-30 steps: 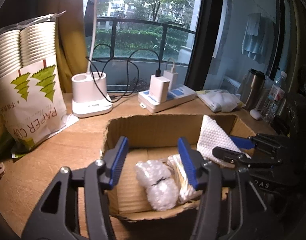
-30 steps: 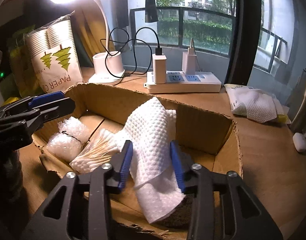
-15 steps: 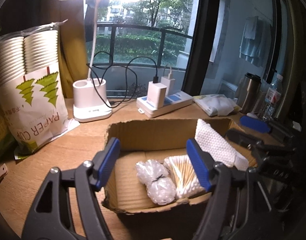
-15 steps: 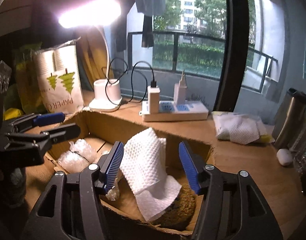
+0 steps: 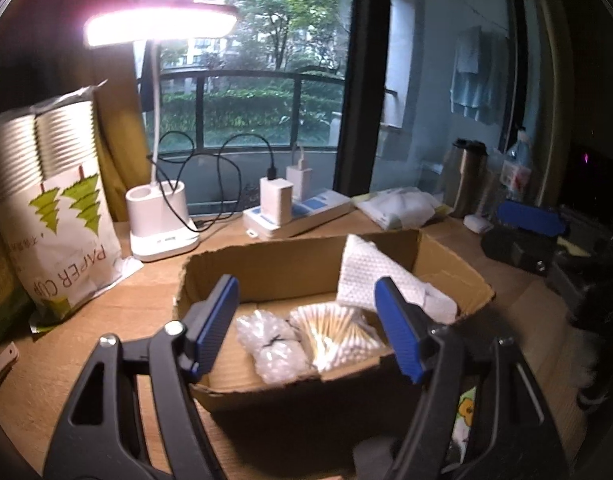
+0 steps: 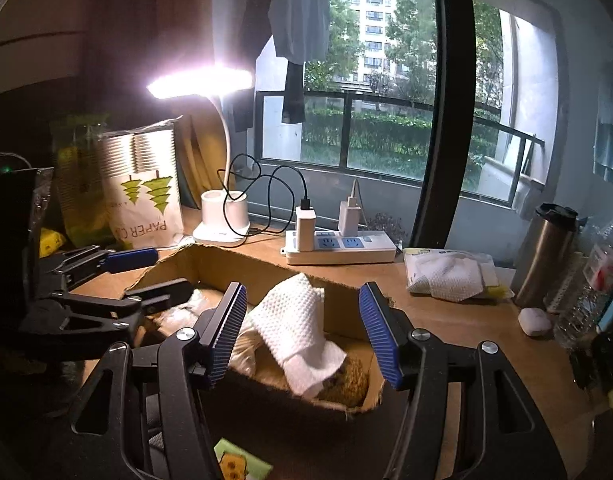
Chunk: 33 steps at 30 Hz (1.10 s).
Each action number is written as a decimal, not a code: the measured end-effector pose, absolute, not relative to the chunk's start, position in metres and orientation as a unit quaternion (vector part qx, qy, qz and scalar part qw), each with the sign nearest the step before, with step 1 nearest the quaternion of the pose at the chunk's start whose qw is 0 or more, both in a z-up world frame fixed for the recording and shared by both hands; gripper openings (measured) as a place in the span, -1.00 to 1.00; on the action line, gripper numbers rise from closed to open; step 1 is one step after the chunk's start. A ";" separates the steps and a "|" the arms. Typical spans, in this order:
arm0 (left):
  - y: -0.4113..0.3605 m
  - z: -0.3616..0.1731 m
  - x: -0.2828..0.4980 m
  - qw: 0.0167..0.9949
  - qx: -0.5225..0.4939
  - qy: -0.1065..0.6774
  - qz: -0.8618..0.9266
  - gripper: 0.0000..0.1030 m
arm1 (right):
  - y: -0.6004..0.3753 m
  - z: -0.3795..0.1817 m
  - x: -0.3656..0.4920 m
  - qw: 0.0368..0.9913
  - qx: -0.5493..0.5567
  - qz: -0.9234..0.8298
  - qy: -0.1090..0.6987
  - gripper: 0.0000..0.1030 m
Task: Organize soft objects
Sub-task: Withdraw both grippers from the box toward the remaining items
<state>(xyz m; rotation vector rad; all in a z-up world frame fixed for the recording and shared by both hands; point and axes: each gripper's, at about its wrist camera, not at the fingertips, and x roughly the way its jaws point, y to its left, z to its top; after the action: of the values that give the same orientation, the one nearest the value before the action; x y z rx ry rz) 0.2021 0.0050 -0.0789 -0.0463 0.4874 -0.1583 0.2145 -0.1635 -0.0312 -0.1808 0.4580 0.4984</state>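
Note:
An open cardboard box [image 5: 266,264] stands on the wooden desk. It holds a bubble-wrap bundle [image 5: 272,346], a pack of cotton swabs [image 5: 338,334] and a white waffle cloth [image 5: 370,276]. My left gripper [image 5: 306,328] hovers open in front of the box's near wall with nothing between its pads. In the right wrist view the white cloth [image 6: 298,320] drapes over a brownish scrubber [image 6: 346,380] in the box [image 6: 234,268]. My right gripper [image 6: 302,334] is open above the near edge, clear of the cloth. The left gripper [image 6: 166,272] shows at the box's left side.
Behind the box stand a lit desk lamp [image 5: 162,220], a power strip with chargers [image 5: 298,216] and a bag of paper cups [image 5: 54,232]. A pack of wipes [image 6: 450,276], a steel flask [image 6: 542,256] and a small white case [image 6: 534,322] lie to the right.
Both grippers drew back and upward from the box while their jaws widened. The right jaws came off the white cloth, which stays draped inside the box.

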 end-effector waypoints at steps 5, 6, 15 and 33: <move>0.000 -0.078 0.197 0.961 -0.042 0.249 -0.112 0.40 | -0.172 -0.036 0.200 0.940 -0.085 0.234 0.235 0.20; -0.002 -0.077 0.196 0.960 -0.042 0.250 -0.115 0.40 | -0.174 -0.038 0.198 0.940 -0.085 0.230 0.237 0.20; -0.020 -0.070 0.176 0.949 -0.049 0.273 -0.150 0.40 | -0.198 -0.044 0.176 0.942 -0.079 0.199 0.257 0.21; -0.067 -0.100 0.156 0.925 -0.024 0.341 -0.168 0.40 | -0.214 -0.098 0.163 0.919 -0.062 0.202 0.333 0.21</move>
<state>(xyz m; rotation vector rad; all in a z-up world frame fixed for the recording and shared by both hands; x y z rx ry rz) 0.1561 -0.0673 -0.0995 -0.0501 0.6999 -0.3445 0.1628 -0.2139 -0.0983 -0.1266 0.6847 0.4152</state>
